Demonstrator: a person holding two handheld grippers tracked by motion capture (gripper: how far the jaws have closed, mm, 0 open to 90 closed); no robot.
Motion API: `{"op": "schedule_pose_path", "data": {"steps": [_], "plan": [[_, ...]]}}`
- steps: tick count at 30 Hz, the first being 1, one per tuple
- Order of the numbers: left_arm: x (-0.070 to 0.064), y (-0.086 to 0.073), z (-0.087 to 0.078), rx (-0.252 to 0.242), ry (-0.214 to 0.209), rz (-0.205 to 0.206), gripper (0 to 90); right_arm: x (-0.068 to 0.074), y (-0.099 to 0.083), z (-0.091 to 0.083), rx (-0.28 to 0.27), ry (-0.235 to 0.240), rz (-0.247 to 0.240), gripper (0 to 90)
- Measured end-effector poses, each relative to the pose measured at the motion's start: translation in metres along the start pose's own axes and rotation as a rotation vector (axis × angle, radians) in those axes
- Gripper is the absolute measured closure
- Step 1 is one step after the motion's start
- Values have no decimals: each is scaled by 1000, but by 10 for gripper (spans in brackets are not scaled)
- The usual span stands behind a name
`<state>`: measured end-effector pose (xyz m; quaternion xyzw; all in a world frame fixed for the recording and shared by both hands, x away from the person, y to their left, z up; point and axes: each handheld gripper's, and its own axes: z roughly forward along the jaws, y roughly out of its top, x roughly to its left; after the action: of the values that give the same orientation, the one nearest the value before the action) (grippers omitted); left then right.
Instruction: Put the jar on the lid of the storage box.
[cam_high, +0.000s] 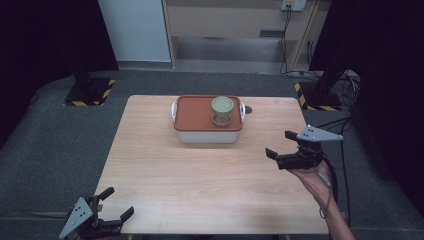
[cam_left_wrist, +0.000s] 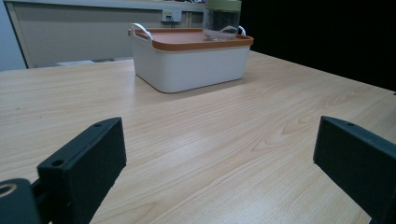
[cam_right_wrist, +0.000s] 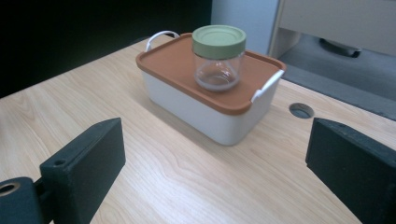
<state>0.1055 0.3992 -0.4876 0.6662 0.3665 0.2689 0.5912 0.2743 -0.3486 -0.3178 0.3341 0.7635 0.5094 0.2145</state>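
— Where did the small clear glass jar with the pale green screw lid (cam_right_wrist: 218, 57) sit?

— Straight ahead of the right gripper (cam_high: 286, 145), upright on the orange lid of the white plastic box with looped handles (cam_right_wrist: 210, 105), well apart from the spread jaws. The left gripper (cam_high: 116, 203) was far back, also spread, holding nothing.

— How would it handle?

— It looked empty, so light, I judged; but stiff, slick glass (and breakable). Best gripped across the glass body just under the lid, squarely, since smooth walls could slip. The box lid seemed flat enough to lift from cleanly.
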Motion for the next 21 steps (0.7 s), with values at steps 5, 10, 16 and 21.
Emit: {"op": "schedule_pose_path", "data": {"steps": [5,10,16,21], "plan": [[0,0,0,5,-3,2,16,2,-12,-14,-8,-13,26,48],[0,0,1,5,-4,1,16,12,-28,-32,-12,-58,34,48],[0,1,1,8,-3,4,16,23,-51,-52,-31,-96,54,48],[0,1,1,11,2,2,16,29,-74,-63,-54,-113,87,45]]}}
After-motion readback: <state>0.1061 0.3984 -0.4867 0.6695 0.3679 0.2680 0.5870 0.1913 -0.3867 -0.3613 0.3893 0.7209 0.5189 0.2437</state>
